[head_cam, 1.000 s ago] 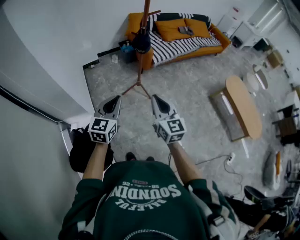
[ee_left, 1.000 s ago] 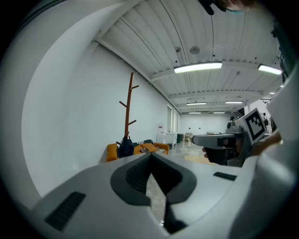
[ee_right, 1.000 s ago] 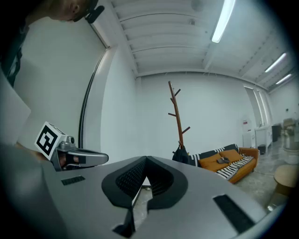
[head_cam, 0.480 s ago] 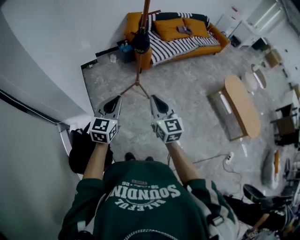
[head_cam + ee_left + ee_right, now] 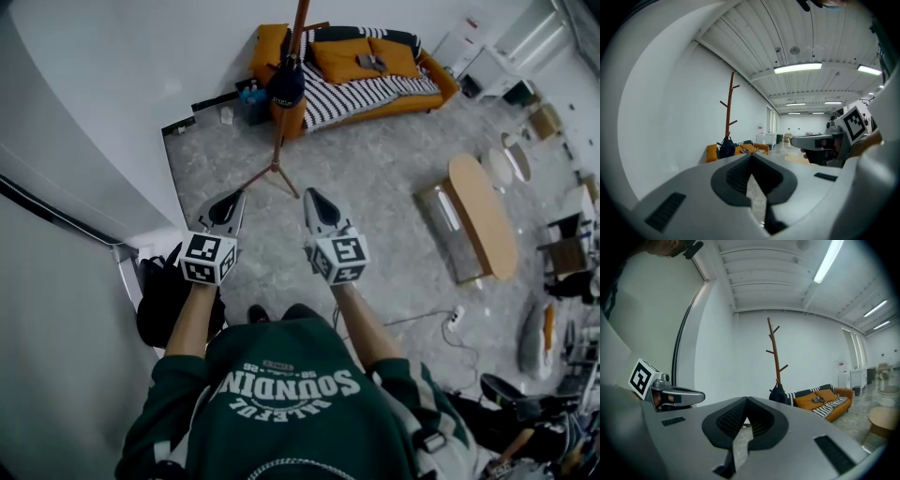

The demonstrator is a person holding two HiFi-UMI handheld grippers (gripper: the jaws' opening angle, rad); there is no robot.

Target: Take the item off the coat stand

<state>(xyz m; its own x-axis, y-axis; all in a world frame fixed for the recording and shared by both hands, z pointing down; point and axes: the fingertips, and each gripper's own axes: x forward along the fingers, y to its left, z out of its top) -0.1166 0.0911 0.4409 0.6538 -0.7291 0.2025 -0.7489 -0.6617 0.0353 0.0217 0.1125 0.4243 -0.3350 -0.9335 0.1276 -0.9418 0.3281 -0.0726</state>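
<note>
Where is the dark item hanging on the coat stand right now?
Head view, top centre: the dark item hangs low on the tall brown wooden coat stand, in front of the left end of the orange sofa by the white wall.

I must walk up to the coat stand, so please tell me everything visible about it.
The coat stand is a thin brown pole, seemingly wood, with short upward-angled pegs and splayed legs on the grey floor. It stands upright near the white wall, by the orange sofa. A dark item hangs from a low peg.
</note>
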